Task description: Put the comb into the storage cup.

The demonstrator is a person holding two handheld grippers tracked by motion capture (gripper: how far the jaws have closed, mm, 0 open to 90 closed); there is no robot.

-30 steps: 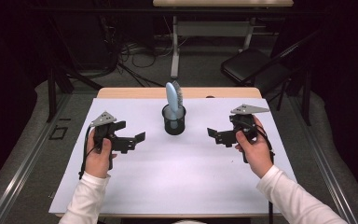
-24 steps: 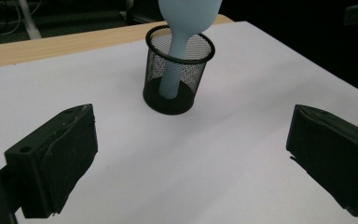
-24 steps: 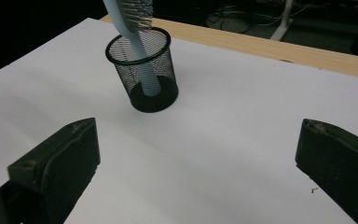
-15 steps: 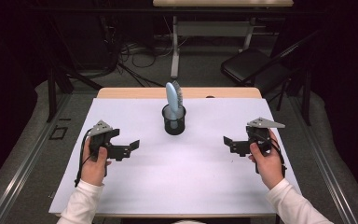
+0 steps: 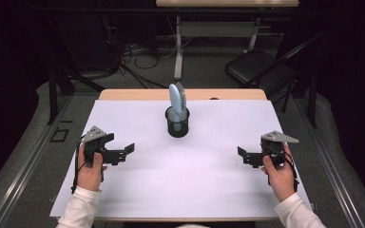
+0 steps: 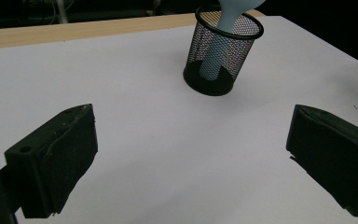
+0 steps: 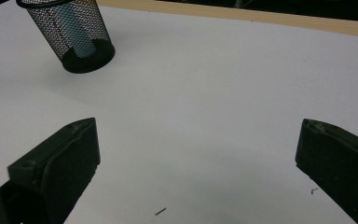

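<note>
- Black mesh cup (image 5: 177, 122) stands upright on the white worktop (image 5: 185, 180), toward the far edge, about centred between the side edges.
- Light-blue hairbrush (image 5: 176, 99) stands in the mesh cup, handle down, head sticking up above the rim, leaning slightly; through the mesh the handle rests against the cup's inside.
- Left gripper (image 5: 123, 152) sits nearer the person than the mesh cup and off to its left, well apart from it; jaws spread wide, nothing between them, pointing inward toward the worktop's middle.
- Right gripper (image 5: 245, 156) sits nearer than the mesh cup and off to its right, well apart from it; jaws spread wide, empty, pointing inward.
- Left gripper view: mesh cup (image 6: 222, 50) is ahead and up-right of the gap between the jaws; bare white surface between.
- Right gripper view: mesh cup (image 7: 72, 35) is ahead, up-left; bare surface between, a couple of tiny dark specks near the jaws.
- Open room: wide bare white stretch between the two grippers, in front of the mesh cup.
- A strip of bare wood edge (image 5: 123, 94) runs behind the mesh cup along the far side.
</note>
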